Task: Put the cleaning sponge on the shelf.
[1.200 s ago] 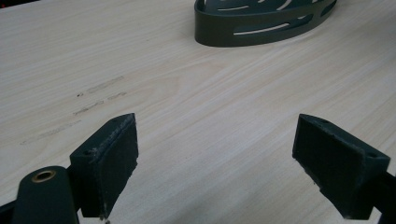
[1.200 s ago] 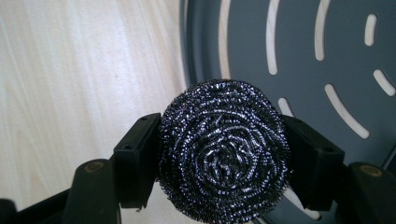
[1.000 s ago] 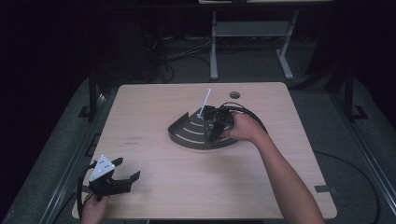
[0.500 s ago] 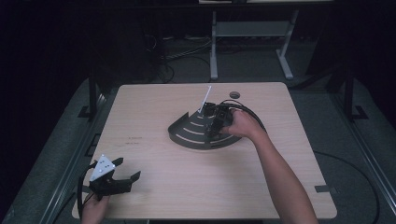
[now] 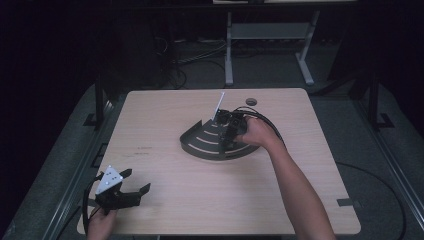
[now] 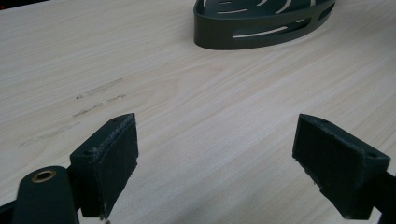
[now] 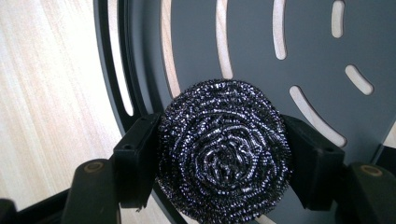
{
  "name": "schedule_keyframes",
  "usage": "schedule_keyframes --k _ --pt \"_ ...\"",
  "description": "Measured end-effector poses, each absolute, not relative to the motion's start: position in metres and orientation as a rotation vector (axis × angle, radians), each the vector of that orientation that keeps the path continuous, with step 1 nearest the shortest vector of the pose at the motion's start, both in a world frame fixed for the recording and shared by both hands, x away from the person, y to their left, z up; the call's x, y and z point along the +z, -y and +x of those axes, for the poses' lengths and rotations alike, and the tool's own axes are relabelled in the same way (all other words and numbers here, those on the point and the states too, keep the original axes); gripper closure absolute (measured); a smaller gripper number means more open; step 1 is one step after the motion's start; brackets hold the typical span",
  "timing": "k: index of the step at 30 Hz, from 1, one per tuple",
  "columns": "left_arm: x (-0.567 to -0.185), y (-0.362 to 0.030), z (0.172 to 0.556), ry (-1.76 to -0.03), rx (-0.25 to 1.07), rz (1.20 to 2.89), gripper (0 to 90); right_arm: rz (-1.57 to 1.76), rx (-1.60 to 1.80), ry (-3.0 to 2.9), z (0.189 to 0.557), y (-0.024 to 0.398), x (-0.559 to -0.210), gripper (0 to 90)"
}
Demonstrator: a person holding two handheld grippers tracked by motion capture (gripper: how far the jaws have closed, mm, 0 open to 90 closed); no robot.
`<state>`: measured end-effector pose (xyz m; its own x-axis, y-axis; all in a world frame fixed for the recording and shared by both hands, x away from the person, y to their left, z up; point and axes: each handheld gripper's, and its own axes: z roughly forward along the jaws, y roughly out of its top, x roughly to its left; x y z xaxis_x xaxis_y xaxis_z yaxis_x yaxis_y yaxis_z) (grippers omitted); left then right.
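Observation:
A dark grey fan-shaped slotted tray lies in the middle of the wooden table. My right gripper points down into the tray's right part, shut on a round steel-wool scourer. In the right gripper view the scourer is squeezed between both pads of the right gripper, just above the tray floor. My left gripper rests at the table's front left corner, open with nothing in it. Its wide-apart pads in the left gripper view frame bare wood, with the left gripper facing the tray.
A small round black hole sits near the table's back edge. A metal stand and cables lie on the floor behind the table. Faint pencil marks show left of the tray.
My right gripper with the scourer has shifted slightly left and sunk lower over the tray. The left gripper has stayed put.

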<state>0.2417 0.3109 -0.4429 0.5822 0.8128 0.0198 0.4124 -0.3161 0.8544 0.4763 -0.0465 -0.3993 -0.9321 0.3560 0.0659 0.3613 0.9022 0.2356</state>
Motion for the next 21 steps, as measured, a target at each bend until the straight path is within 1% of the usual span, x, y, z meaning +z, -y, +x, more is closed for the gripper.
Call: schedule_keyframes --k 21 --pt "-0.443 -0.311 0.242 -0.986 0.579 1.937 13.7 -0.609 -0.342 3.028 0.484 0.044 -0.414 32.8"
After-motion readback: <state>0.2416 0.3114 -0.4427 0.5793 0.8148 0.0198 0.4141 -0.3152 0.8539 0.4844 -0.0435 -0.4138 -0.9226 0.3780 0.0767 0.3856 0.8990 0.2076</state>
